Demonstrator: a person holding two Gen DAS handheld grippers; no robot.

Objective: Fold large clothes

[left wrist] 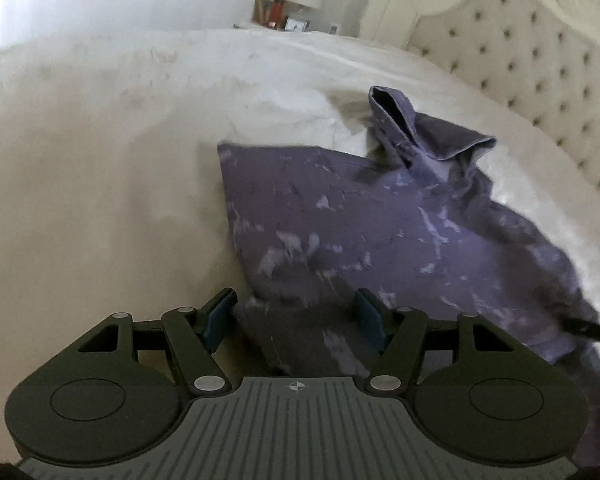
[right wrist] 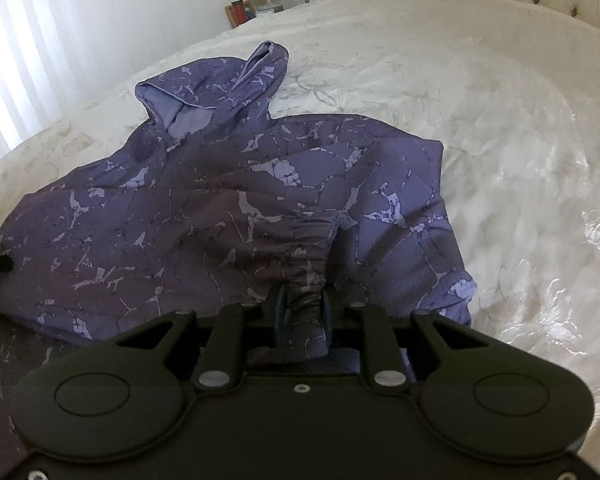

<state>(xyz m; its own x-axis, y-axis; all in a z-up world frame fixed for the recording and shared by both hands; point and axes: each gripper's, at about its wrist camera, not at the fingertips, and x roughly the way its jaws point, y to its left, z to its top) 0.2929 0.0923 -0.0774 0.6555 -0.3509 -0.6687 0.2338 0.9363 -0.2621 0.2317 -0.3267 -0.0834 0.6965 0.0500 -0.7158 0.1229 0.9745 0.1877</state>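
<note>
purple hoodie [left wrist: 380, 216] on the white bed [left wrist: 100, 140]
left gripper [left wrist: 296, 316] jaws stand apart, a fold of hoodie between them; hood end lies toward the tufted headboard [left wrist: 540, 60].

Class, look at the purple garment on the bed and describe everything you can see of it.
The purple garment is a large hooded piece of thin woven-looking cloth, dark violet with a pale cracked-marble print and a lighter lining. It lies spread and rumpled on the white bedspread, its hood crumpled at the far end. The right gripper pinches a gathered bunch of its near edge. The left gripper stands open astride another near fold, pads not pressing.
</note>
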